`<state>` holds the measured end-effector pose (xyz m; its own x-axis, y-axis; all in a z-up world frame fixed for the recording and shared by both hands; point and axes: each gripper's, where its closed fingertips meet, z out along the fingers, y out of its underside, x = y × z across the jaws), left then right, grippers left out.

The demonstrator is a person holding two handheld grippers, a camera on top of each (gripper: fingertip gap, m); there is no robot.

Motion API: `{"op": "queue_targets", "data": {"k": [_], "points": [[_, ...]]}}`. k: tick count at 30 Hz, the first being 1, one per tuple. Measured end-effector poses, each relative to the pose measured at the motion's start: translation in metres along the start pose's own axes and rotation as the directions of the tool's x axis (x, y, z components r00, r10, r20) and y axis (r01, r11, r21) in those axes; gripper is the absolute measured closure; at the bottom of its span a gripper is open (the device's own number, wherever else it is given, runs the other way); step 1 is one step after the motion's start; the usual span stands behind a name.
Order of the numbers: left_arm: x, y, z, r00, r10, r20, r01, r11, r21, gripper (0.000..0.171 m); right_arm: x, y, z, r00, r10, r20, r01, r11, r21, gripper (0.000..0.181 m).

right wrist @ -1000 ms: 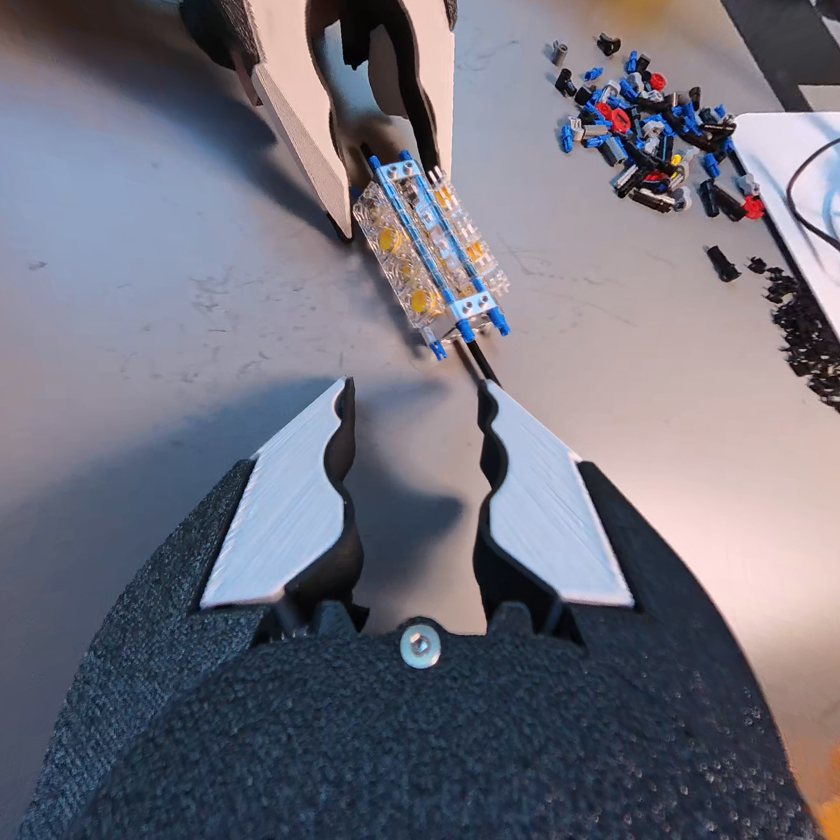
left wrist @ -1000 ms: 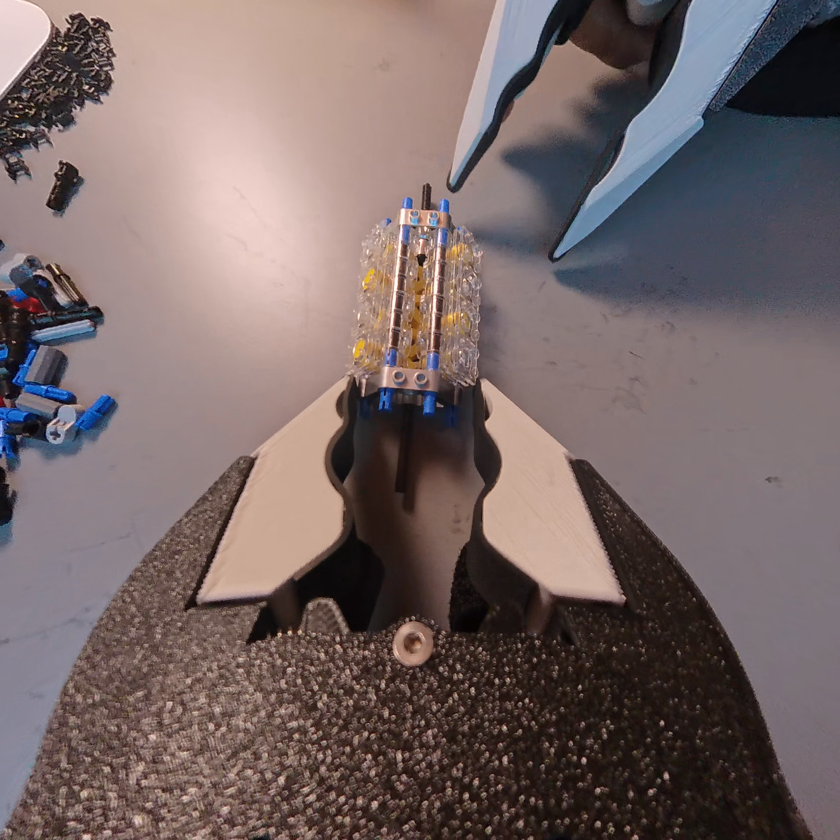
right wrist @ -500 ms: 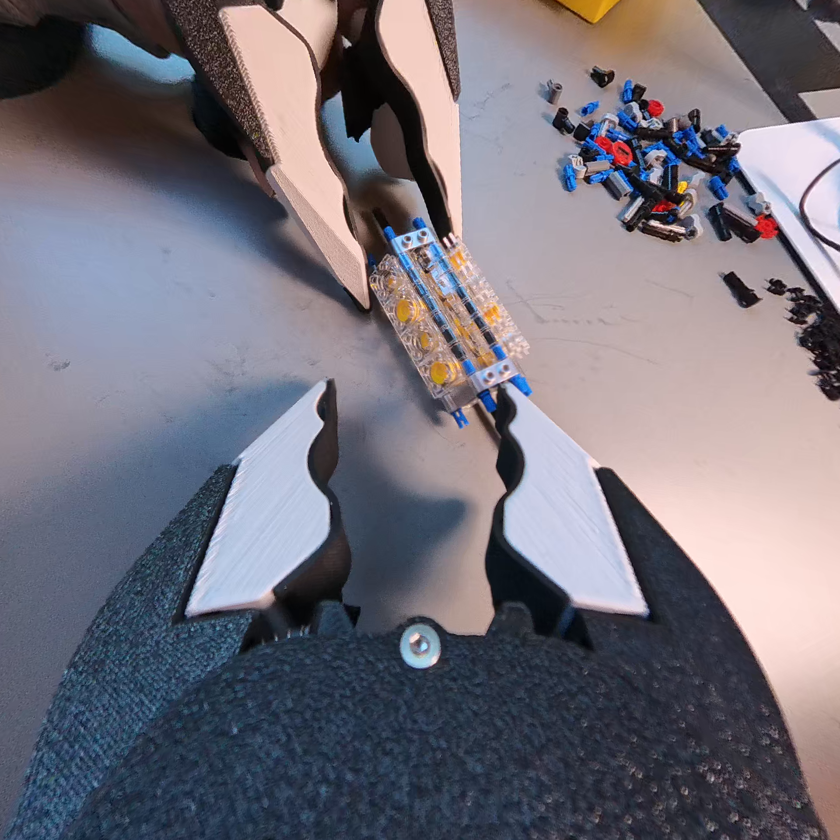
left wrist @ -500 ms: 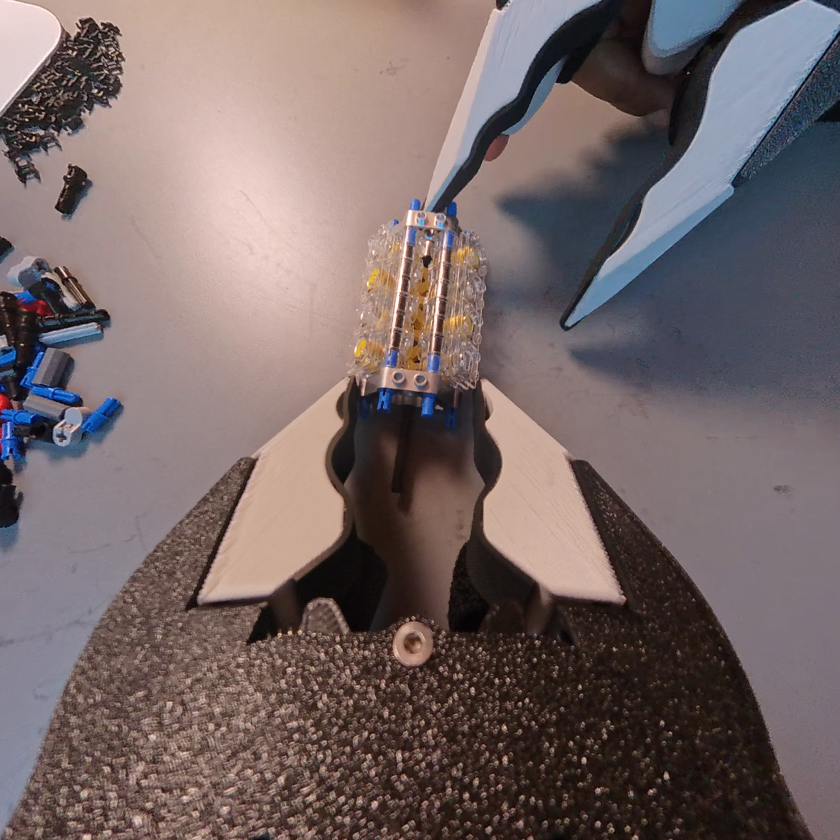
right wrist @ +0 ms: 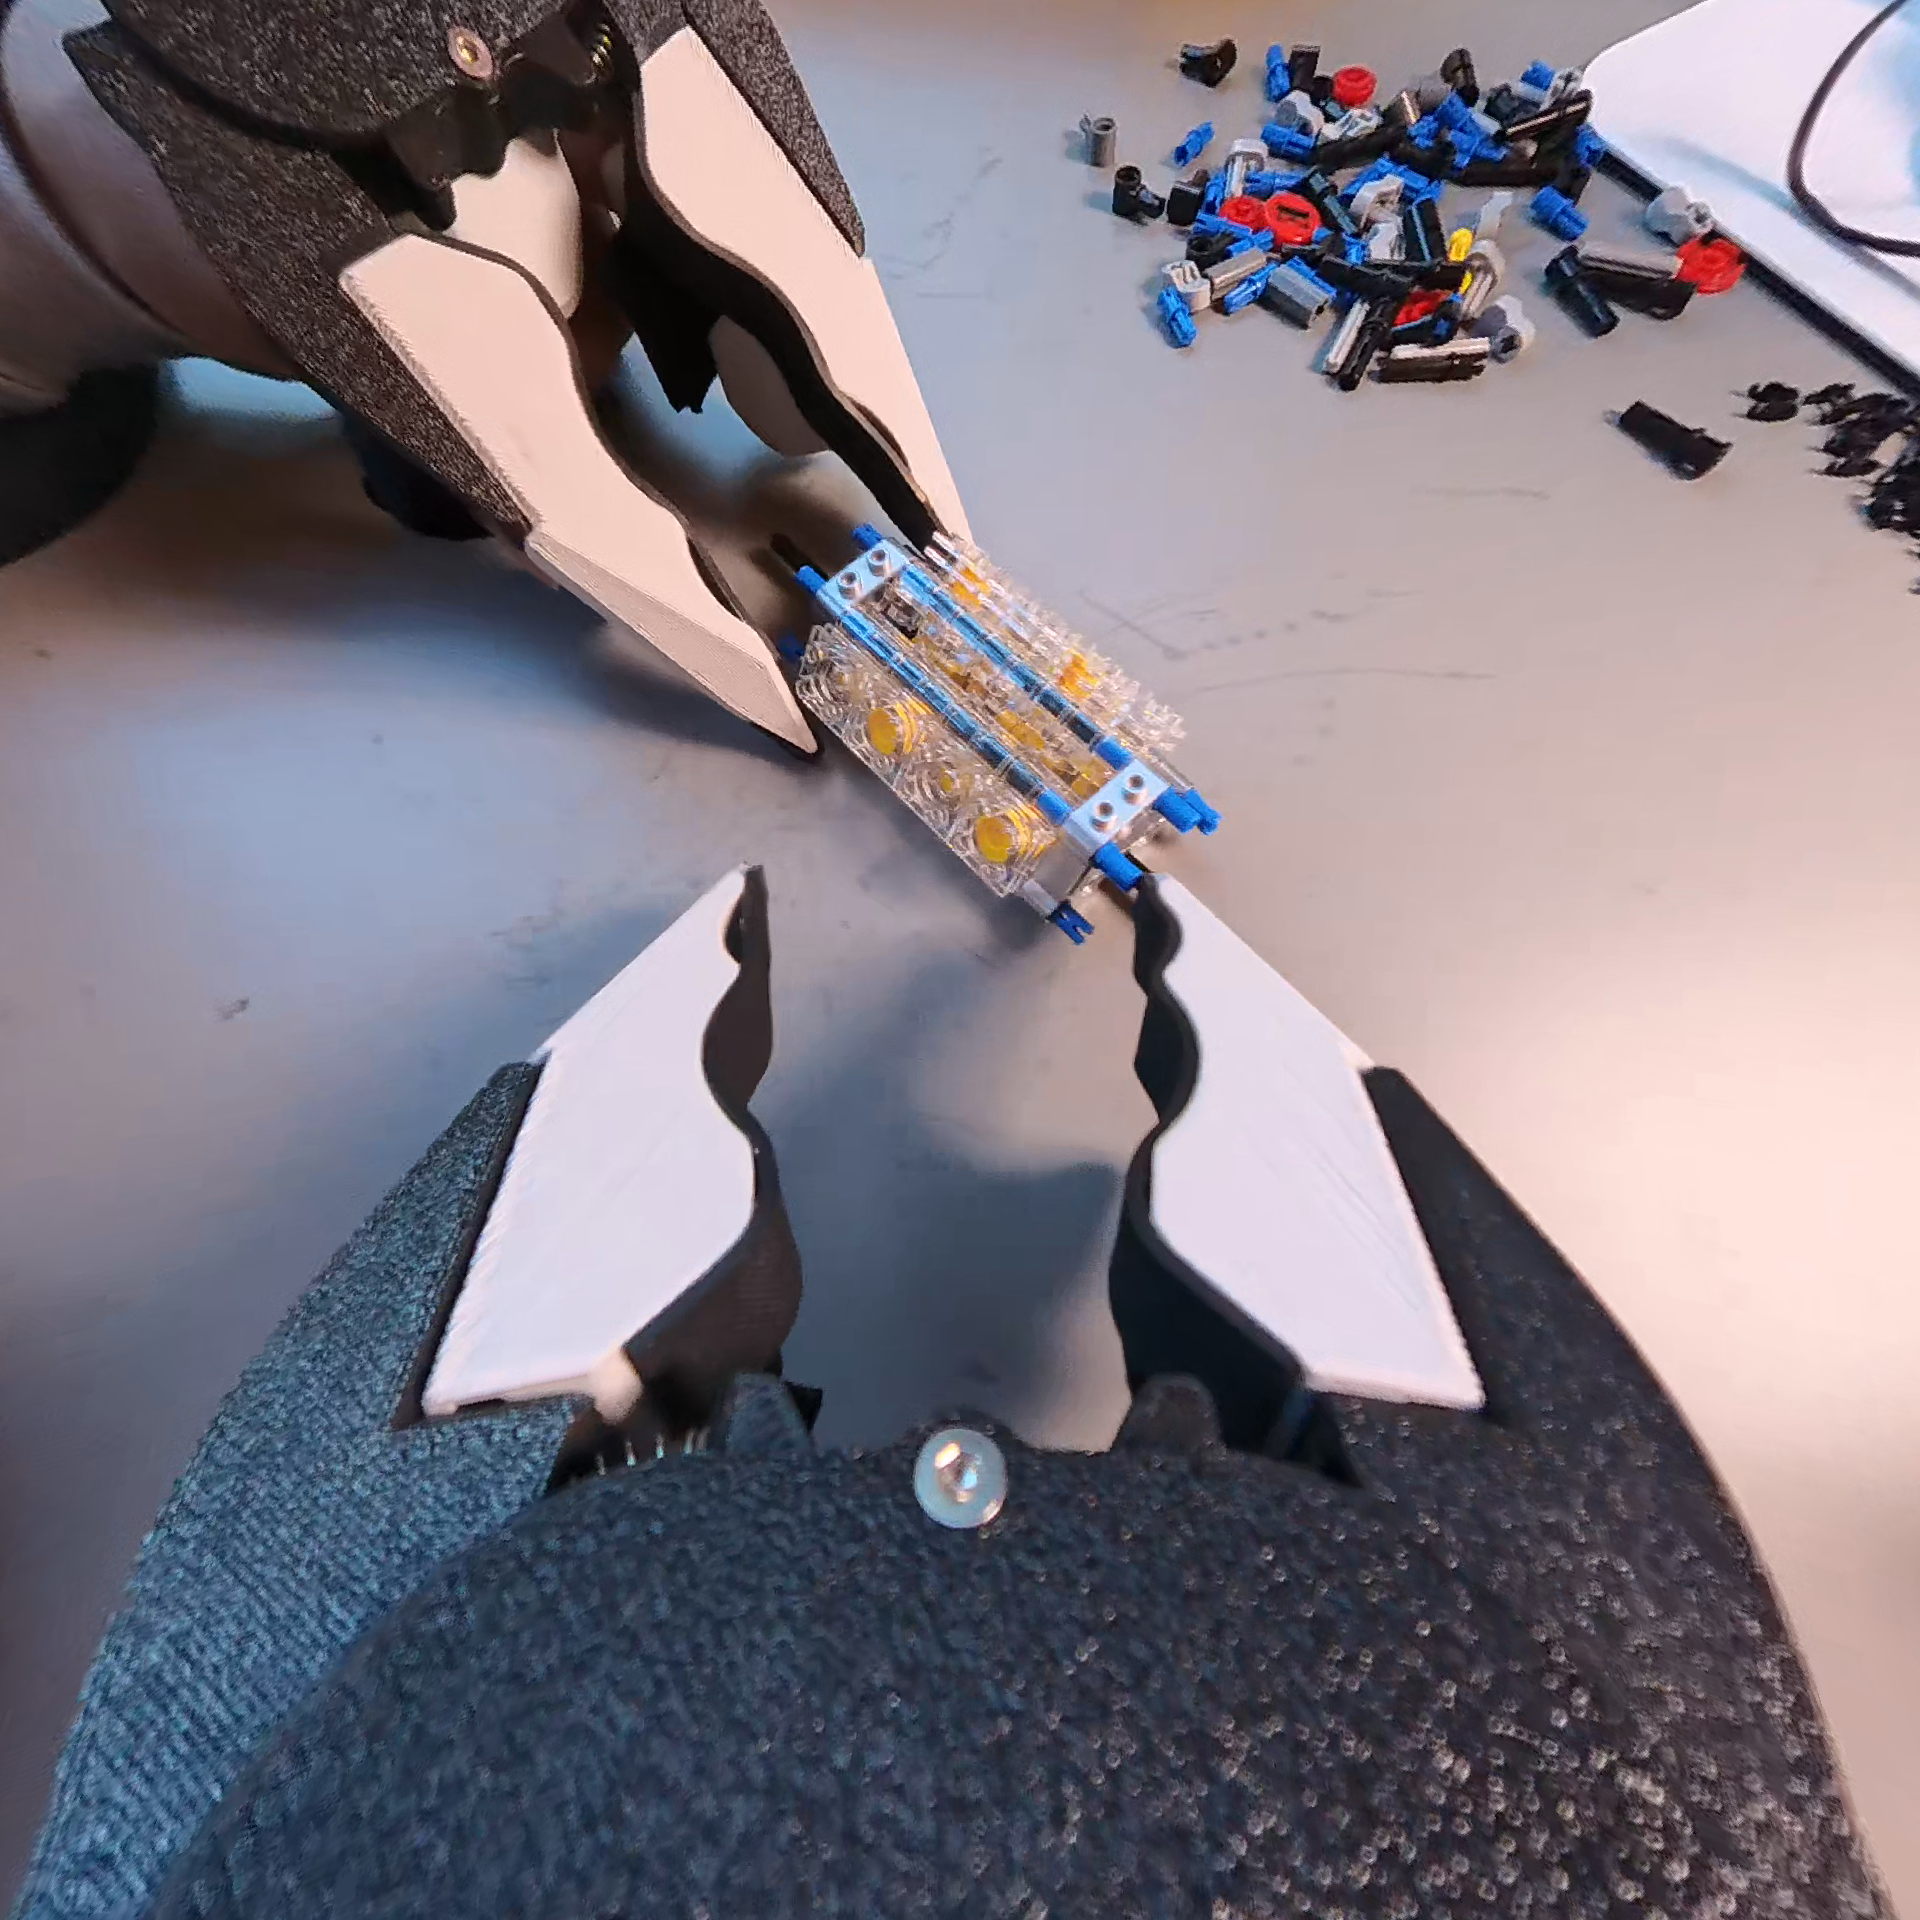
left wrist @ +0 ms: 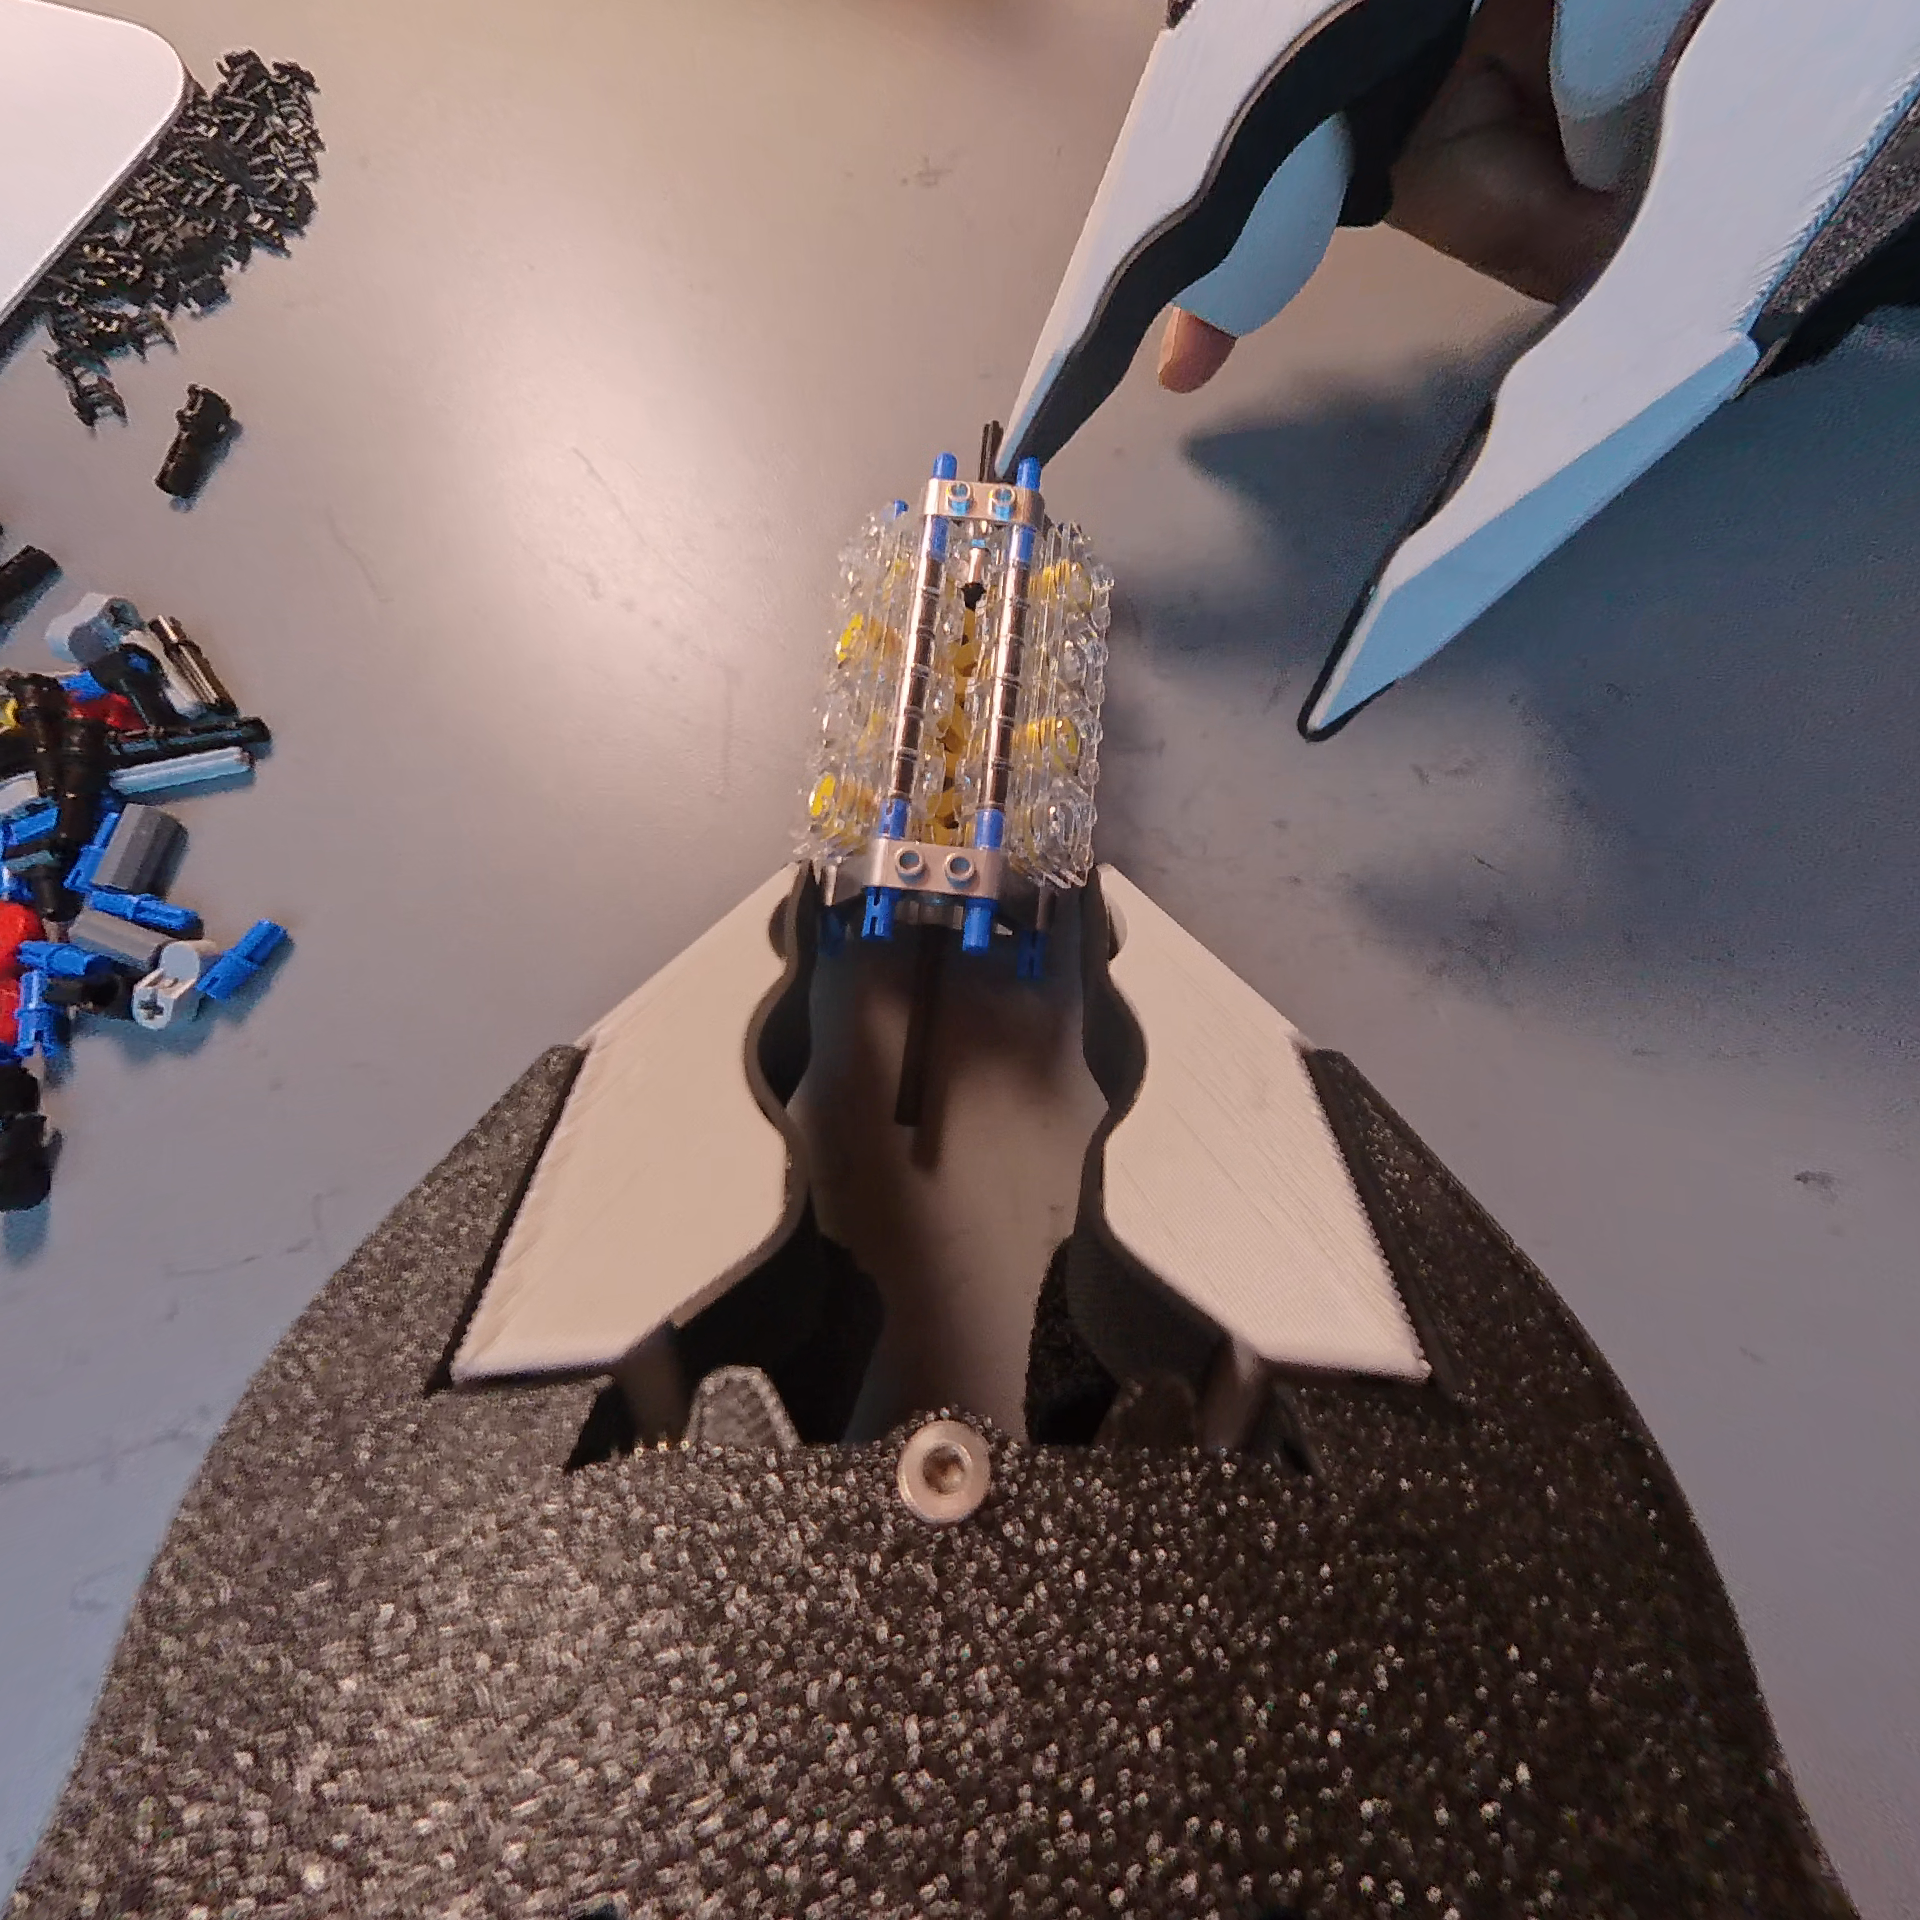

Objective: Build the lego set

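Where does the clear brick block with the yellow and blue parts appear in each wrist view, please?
Left wrist view: the clear brick block sits at centre, just beyond the left gripper.
Right wrist view: it lies centre, diagonal.
Shared landmark: the pile of coloured parts.

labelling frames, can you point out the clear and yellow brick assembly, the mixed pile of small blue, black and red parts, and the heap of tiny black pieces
clear and yellow brick assembly (left wrist: 951, 696): left wrist view, middle of its top.
mixed pile of small blue, black and red parts (right wrist: 1382, 223): right wrist view, pile's centre.
heap of tiny black pieces (left wrist: 182, 223): left wrist view, heap's middle.

Bare table (right wrist: 1507, 987) flanks the brick assembly (right wrist: 997, 748) (both grippers crowd its ends); loose parts (right wrist: 1382, 218) lie apart.
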<state>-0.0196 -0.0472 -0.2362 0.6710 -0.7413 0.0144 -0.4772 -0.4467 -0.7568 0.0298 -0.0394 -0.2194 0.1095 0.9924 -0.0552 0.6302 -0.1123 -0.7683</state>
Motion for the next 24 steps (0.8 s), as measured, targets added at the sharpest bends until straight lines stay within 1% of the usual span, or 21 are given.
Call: {"op": "queue_targets", "data": {"k": [3,8,12,16,20,24], "points": [[0.0,0.0,0.0,1.0,-0.006,0.004,0.006,1.0,0.0,0.123,-0.005,-0.004,0.002,0.998,0.055,0.006,-0.055,0.998,0.015,0.105],[0.0,-0.001,0.001,1.0,-0.018,0.024,0.018,1.0,0.001,0.124,-0.009,-0.008,0.008,0.991,0.127,-0.048,-0.126,0.991,0.033,0.092],[-0.001,-0.001,0.001,0.999,-0.015,0.033,0.015,1.0,0.001,0.124,-0.01,-0.012,0.011,0.984,0.158,-0.08,-0.154,0.987,0.053,0.088],[-0.001,-0.001,0.001,1.0,-0.011,0.027,0.011,1.0,-0.003,0.124,-0.008,-0.012,0.011,0.982,0.172,-0.076,-0.168,0.984,0.054,0.09],[-0.001,-0.001,0.001,1.0,-0.018,-0.002,0.018,1.0,-0.002,0.122,-0.001,-0.009,0.005,0.979,0.202,-0.036,-0.2,0.978,0.062,0.108],[-0.001,0.0,0.0,1.0,-0.005,0.005,0.005,1.0,0.0,0.122,0.001,-0.003,0.004,0.984,0.18,-0.013,-0.18,0.983,0.028,0.106]]}}
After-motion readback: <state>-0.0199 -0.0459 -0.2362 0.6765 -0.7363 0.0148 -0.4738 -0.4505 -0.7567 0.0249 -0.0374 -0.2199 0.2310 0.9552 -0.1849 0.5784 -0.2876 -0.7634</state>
